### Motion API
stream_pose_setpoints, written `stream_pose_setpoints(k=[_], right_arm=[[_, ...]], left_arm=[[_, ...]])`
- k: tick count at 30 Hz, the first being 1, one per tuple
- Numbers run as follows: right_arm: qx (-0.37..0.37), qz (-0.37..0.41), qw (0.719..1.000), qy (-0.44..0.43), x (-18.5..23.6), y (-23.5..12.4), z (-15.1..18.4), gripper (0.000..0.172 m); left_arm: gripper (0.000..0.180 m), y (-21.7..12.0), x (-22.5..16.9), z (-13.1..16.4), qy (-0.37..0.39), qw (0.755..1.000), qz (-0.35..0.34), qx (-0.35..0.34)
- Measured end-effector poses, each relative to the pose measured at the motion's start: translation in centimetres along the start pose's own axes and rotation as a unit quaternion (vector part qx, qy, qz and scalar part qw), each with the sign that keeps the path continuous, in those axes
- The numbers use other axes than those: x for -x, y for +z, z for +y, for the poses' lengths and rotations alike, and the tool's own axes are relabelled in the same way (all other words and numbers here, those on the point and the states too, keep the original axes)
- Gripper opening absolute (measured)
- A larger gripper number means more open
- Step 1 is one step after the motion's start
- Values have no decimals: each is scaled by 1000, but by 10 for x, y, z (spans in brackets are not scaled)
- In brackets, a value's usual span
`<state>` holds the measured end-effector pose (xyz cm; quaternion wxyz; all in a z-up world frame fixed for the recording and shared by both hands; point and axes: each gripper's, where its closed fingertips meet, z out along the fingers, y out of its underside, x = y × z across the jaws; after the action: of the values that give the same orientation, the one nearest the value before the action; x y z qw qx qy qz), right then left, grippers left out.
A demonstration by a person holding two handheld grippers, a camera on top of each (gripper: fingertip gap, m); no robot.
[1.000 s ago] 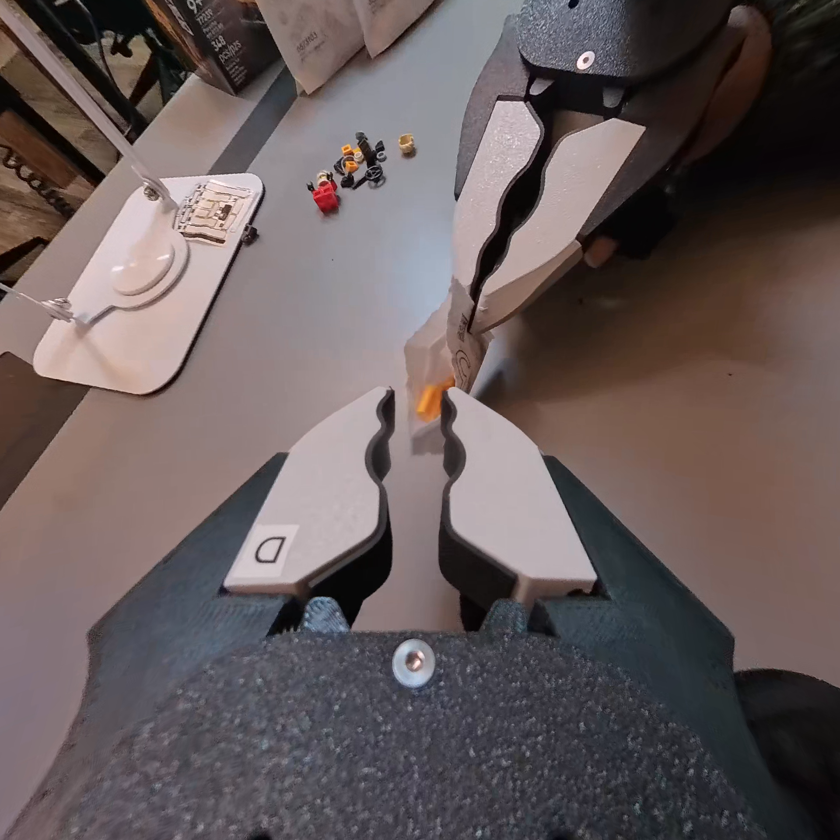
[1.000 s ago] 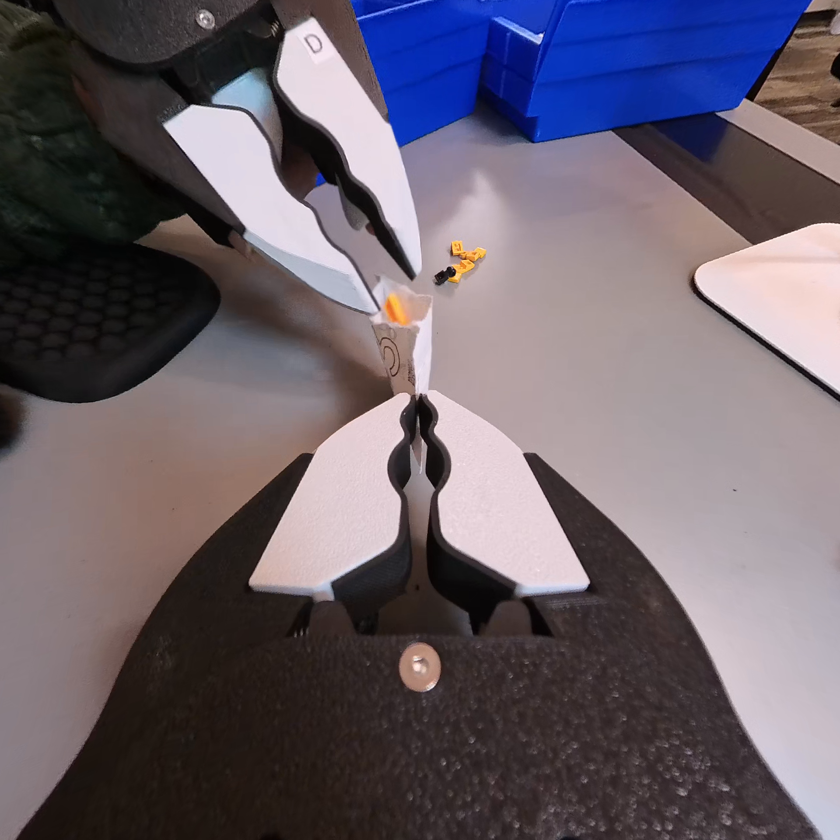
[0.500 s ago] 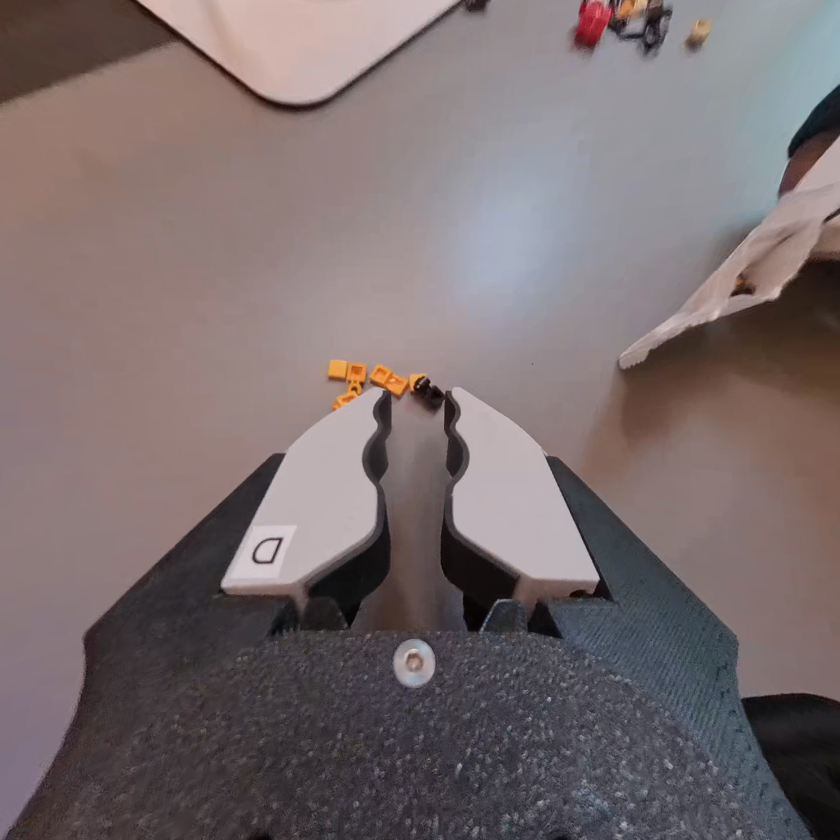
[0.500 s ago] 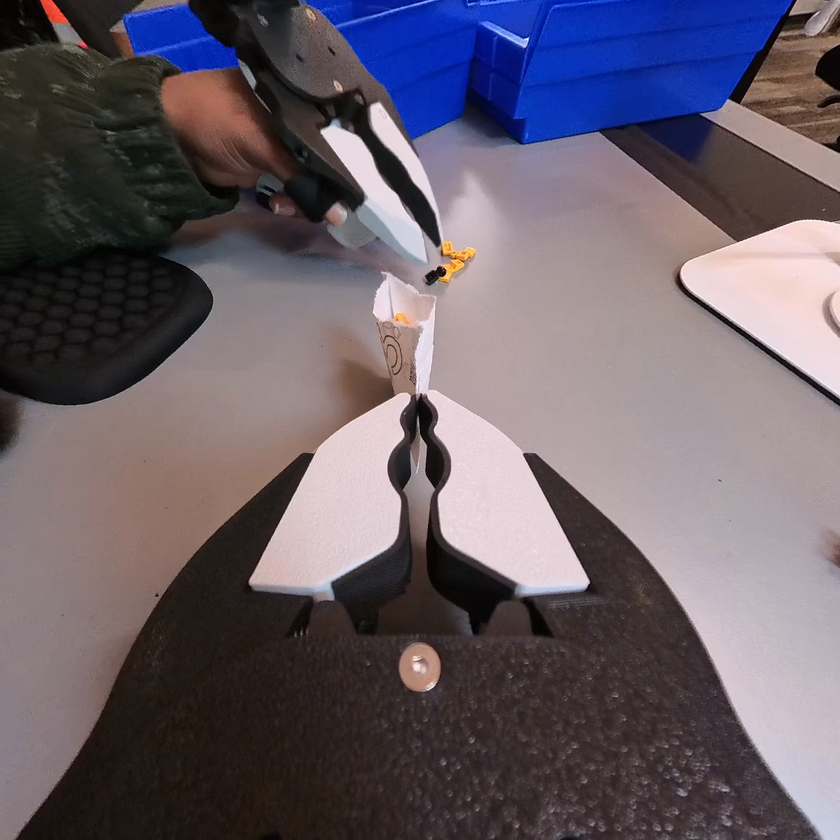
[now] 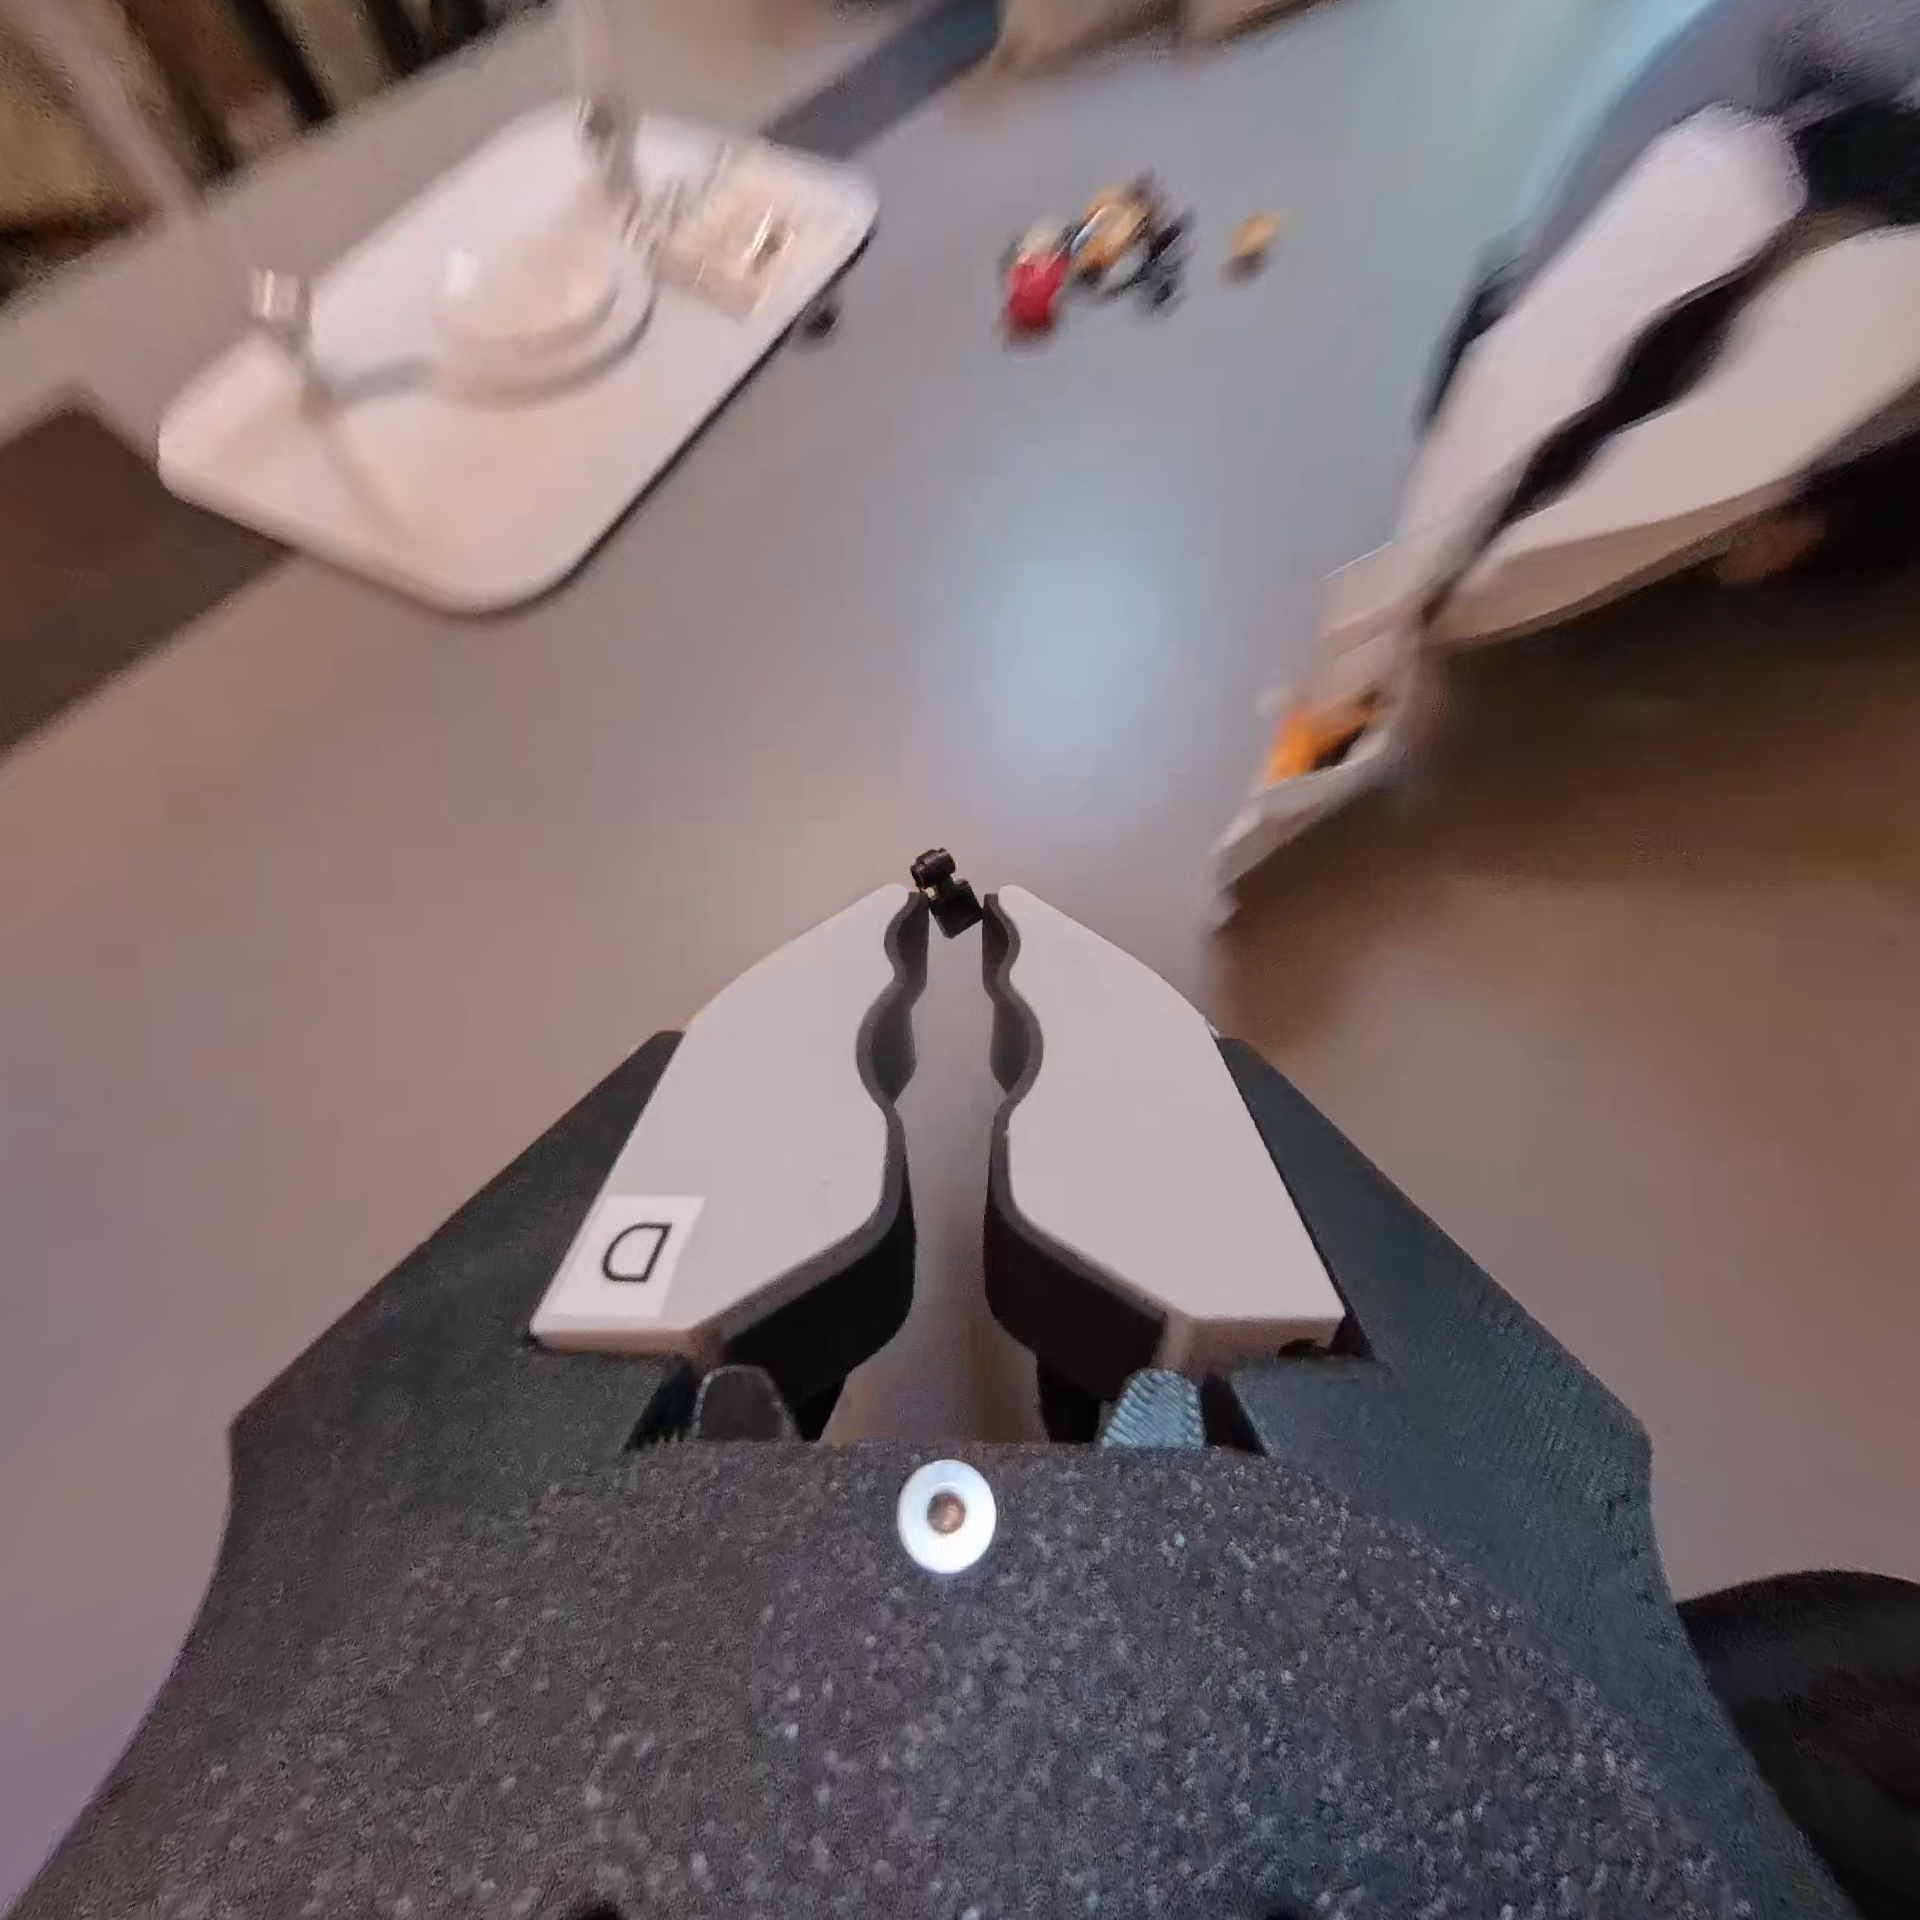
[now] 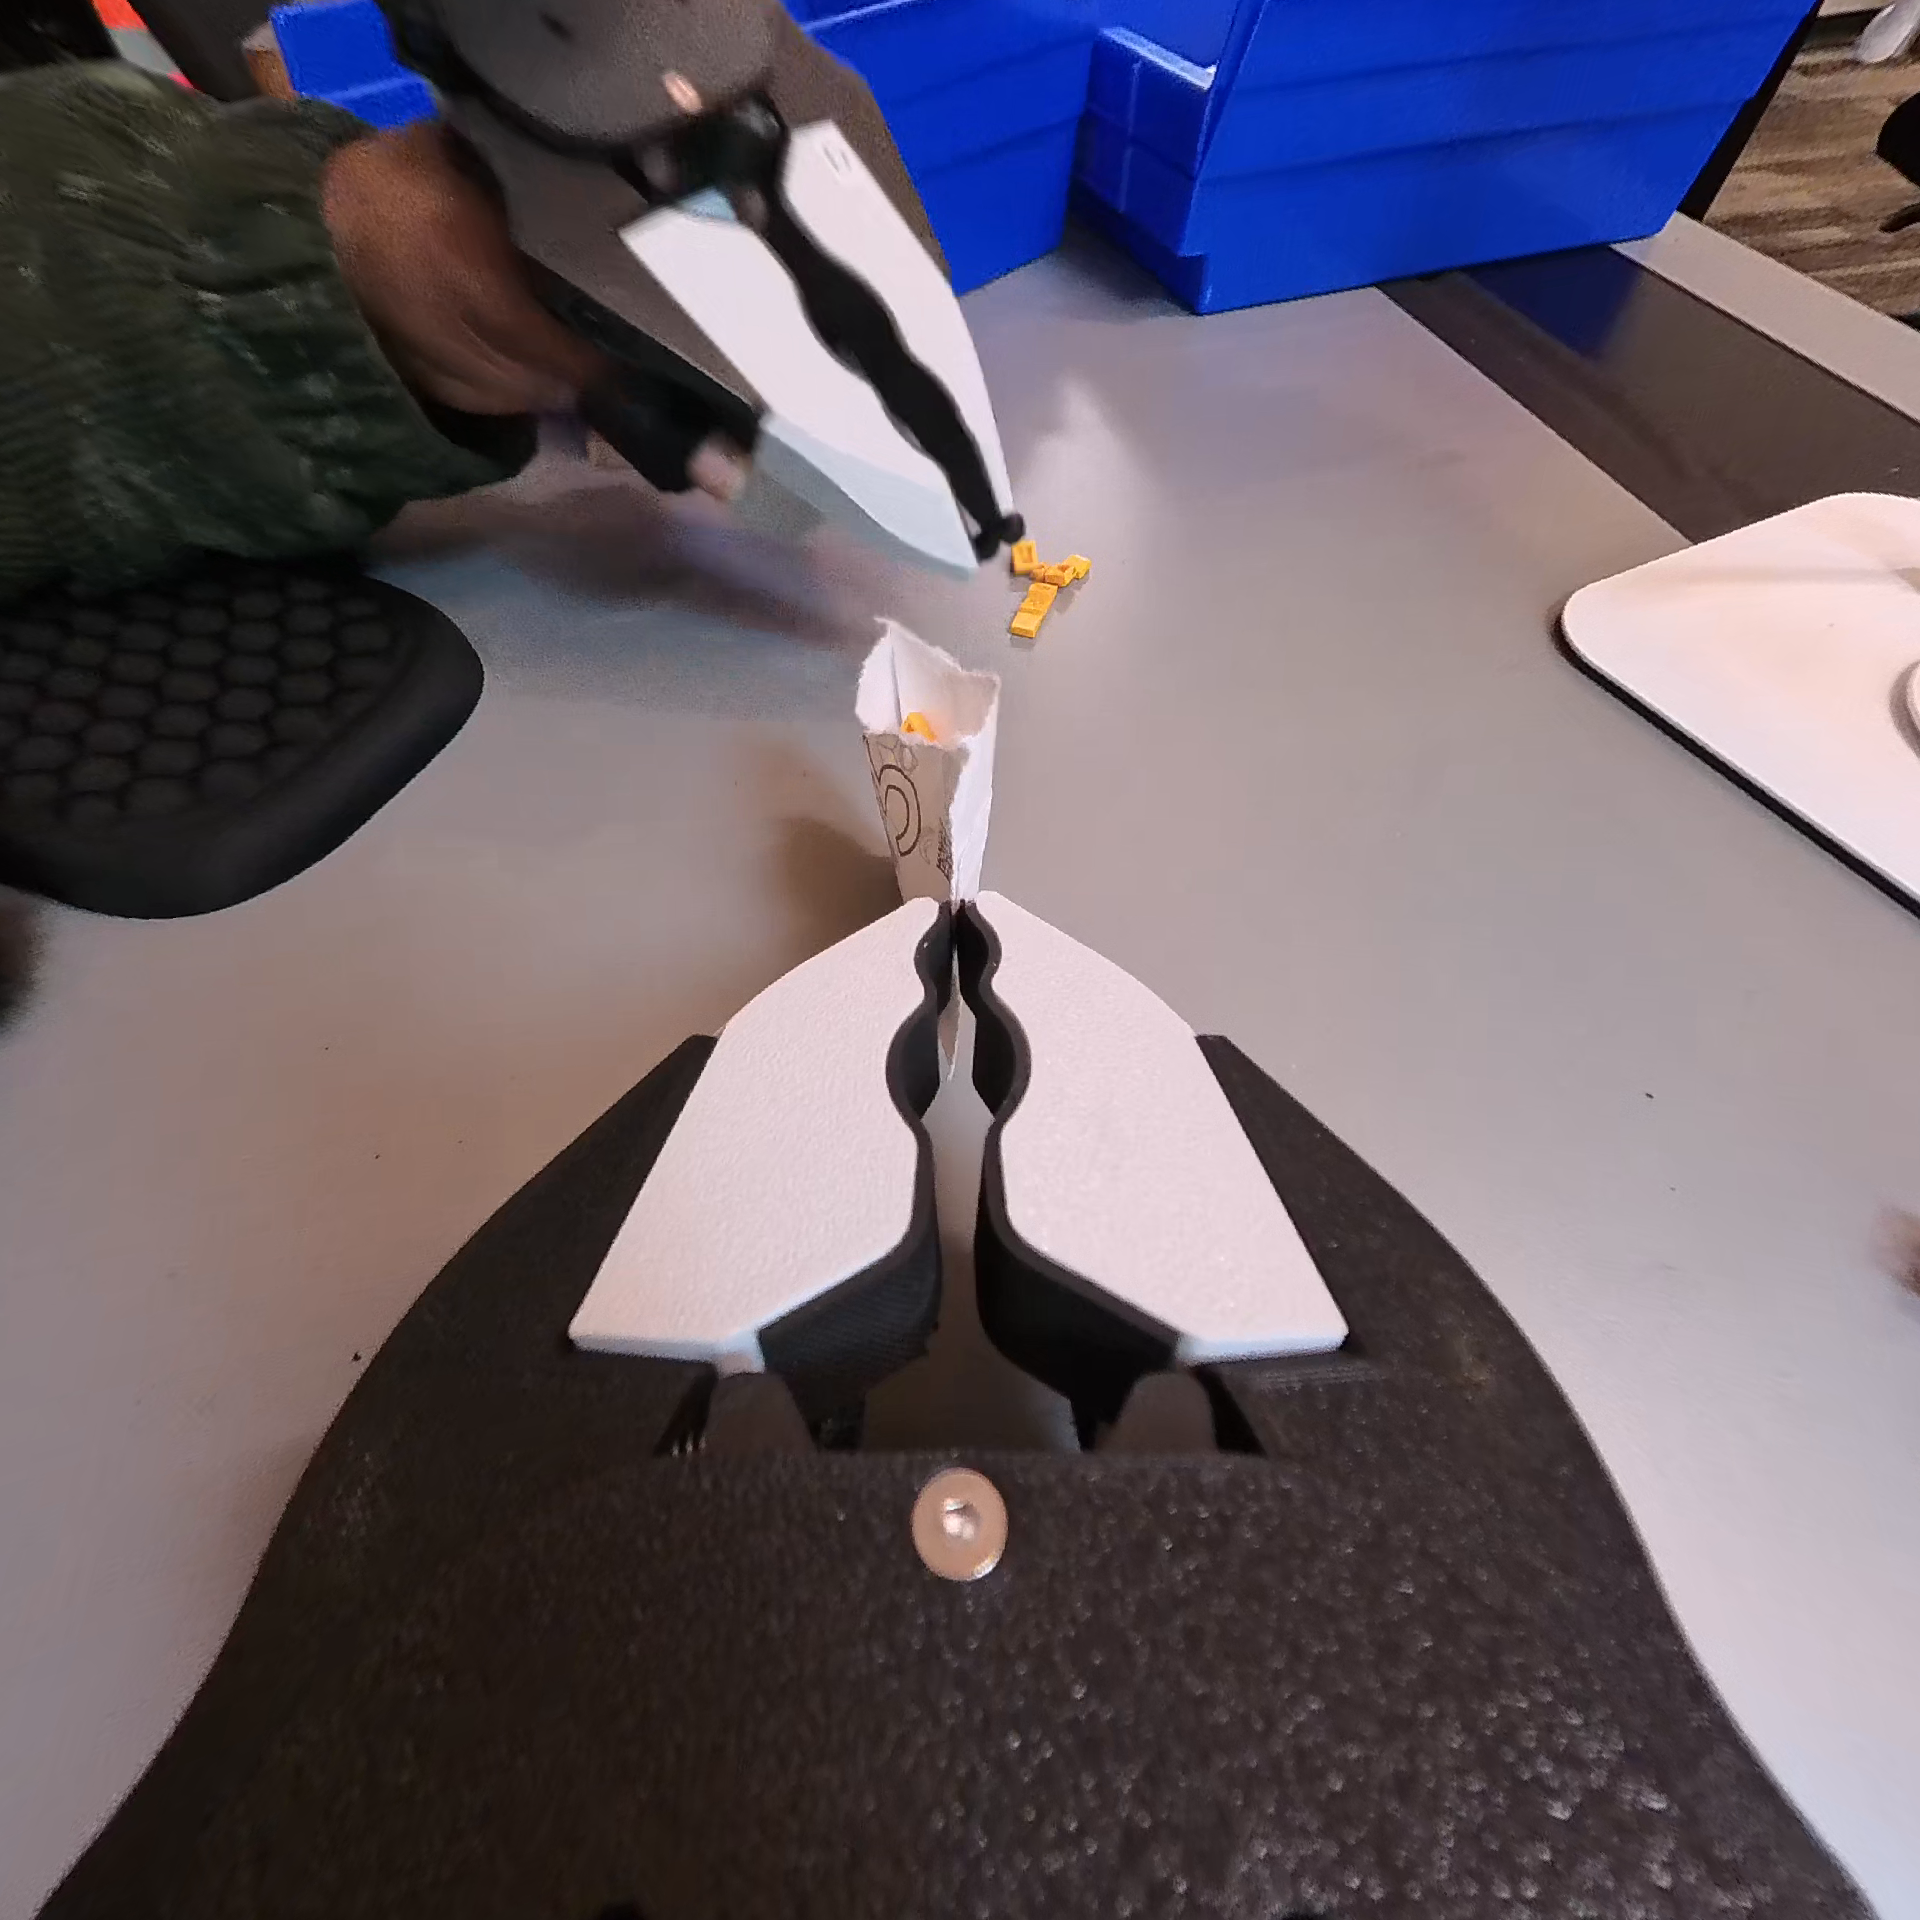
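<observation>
Left jaws: my left gripper point(image 5: 951, 909) pinches a small black piece point(image 5: 948, 896) at its tips, lifted above the table point(image 5: 623, 831).
Right jaws: my right gripper point(image 6: 957, 914) is pressed together on a torn white paper packet point(image 6: 930, 790), orange bits inside.
Nearby: loose orange pieces point(image 6: 1044, 587) on the table, just beside the left tips.
Farther: blue bins point(image 6: 1403, 135); white pad point(image 6: 1766, 665).
</observation>
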<state>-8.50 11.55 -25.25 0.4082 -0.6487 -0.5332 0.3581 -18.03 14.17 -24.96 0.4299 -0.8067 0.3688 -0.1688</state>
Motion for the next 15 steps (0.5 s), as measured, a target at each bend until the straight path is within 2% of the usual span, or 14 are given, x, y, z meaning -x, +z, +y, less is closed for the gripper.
stream_pose_setpoints(k=[1,4,8,12,15], right_arm=[[1,0,1000,-1,0,0,0,0],[0,-2,1000,-1,2,1,-1,0],[-1,-5,1000,-4,4,1,-1,0],[-4,-4,1000,-2,3,0,-2,0],[-10,1,1000,6,1,-4,-3,0]], left_arm=[[9,-3,-14,-13,26,999,18,-22],[10,-3,-51,-33,87,993,60,-42],[17,8,-67,-27,138,989,59,-12],[28,1,-58,-35,130,990,44,-37],[22,-9,-14,-30,65,997,-32,-33]])
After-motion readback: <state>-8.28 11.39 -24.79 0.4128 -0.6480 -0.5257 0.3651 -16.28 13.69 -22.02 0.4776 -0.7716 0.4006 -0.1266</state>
